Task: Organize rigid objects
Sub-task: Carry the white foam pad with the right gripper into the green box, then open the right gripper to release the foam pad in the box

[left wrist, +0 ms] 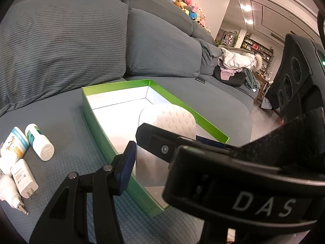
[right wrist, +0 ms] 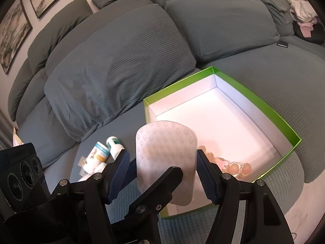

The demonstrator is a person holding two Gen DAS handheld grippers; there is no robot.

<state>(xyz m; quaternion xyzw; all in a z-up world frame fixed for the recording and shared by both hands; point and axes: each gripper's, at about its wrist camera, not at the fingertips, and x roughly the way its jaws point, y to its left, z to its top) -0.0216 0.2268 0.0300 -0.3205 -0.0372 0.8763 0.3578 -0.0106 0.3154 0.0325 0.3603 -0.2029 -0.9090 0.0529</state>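
A translucent white dimpled plastic piece stands between the blue pads of my right gripper, over the near corner of a green box with a white inside. My left gripper's black finger crosses in front of it. In the left wrist view the same piece sits between my left gripper's pads, over the green box. A string of pinkish beads lies in the box. Which gripper bears the piece I cannot tell.
Two small white bottles, a white charger plug and another white plug lie on the grey sofa seat left of the box. Grey back cushions rise behind. A phone lies further along the seat.
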